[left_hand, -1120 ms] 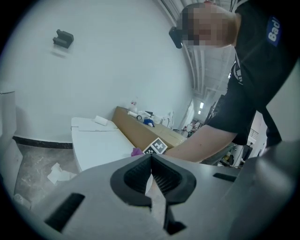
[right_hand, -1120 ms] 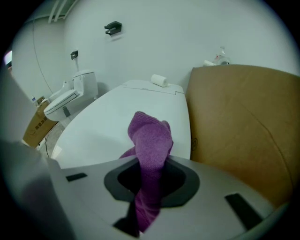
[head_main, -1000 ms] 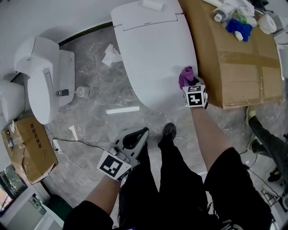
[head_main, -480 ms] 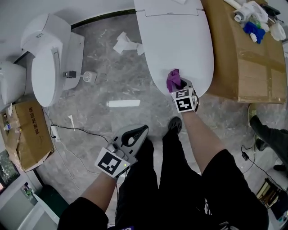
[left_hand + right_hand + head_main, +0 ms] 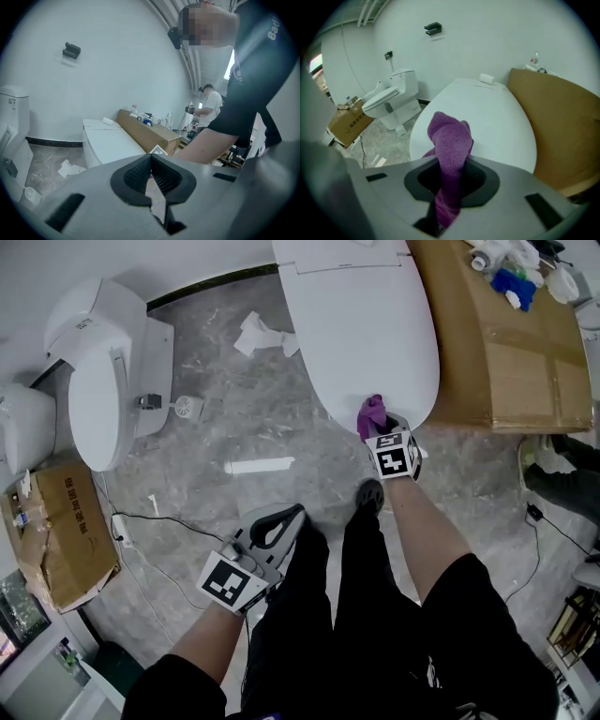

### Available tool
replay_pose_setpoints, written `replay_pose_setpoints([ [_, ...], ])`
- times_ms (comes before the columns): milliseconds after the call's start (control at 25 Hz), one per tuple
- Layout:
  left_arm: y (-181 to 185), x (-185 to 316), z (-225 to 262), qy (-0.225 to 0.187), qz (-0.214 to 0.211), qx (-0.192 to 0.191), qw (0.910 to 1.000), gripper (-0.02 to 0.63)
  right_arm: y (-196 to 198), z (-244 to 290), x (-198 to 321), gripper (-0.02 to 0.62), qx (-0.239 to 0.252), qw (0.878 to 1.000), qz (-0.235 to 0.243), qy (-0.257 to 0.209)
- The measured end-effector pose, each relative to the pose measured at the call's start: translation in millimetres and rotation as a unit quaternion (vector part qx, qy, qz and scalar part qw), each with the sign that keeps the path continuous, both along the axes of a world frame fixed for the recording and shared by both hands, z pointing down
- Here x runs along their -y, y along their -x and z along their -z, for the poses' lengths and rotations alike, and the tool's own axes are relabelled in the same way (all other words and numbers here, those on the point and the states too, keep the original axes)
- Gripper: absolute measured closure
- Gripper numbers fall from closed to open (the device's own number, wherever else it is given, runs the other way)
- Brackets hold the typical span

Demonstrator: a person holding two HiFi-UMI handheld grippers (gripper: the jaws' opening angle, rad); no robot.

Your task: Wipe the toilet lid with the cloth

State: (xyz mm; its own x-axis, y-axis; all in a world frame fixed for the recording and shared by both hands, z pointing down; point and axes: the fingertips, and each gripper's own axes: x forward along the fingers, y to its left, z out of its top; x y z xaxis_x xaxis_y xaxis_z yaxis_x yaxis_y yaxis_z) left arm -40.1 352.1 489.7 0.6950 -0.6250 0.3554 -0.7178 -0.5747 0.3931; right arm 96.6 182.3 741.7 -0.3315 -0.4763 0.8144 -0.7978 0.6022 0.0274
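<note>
The white toilet lid [image 5: 366, 324] lies flat ahead of me; in the right gripper view the toilet lid [image 5: 497, 117] fills the middle. My right gripper [image 5: 380, 423] is shut on a purple cloth [image 5: 372, 413] at the lid's near front edge. That cloth [image 5: 450, 145] stands up bunched between the jaws of the right gripper [image 5: 449, 187]. My left gripper [image 5: 279, 526] hangs low over the floor by my leg, shut and empty. In its own view the left gripper [image 5: 151, 176] has its dark pads pressed together.
A brown cardboard box [image 5: 506, 343] lies along the lid's right side, with bottles and a blue item at its far end. A second white toilet [image 5: 103, 381] stands at left, a small carton [image 5: 56, 540] near it. Paper scraps [image 5: 258, 334] and a cable [image 5: 155, 521] lie on the marble floor.
The right gripper with the cloth has slid from the lid's right edge round to its near front edge. The left gripper kept its place beside my leg.
</note>
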Motion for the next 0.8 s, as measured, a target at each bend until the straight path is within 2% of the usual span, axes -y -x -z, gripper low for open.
replay_pose_setpoints([
  [200, -9.6, 2.6, 26.3, -0.017, -0.014, 0.000, 0.9998, 0.589, -73.8, -1.4, -21.3, 0.520, -0.057, 0.997, -0.031, 0.033],
  [320, -11.7, 7.9, 48.6, -0.038, -0.020, -0.001, 0.9991, 0.589, -97.2, 18.2, -33.0, 0.520, -0.056, 0.997, -0.044, 0.040],
  [520, -10.4, -7.4, 86.3, -0.062, -0.026, 0.003, 0.9978, 0.589, -99.1, 87.0, -73.5, 0.520, -0.029, 0.999, -0.024, 0.032],
  [800, -21.0, -30.2, 156.7, -0.084, -0.060, -0.016, 0.9945, 0.589, -65.6, 245.7, -107.8, 0.520, 0.030, 0.999, -0.019, -0.020],
])
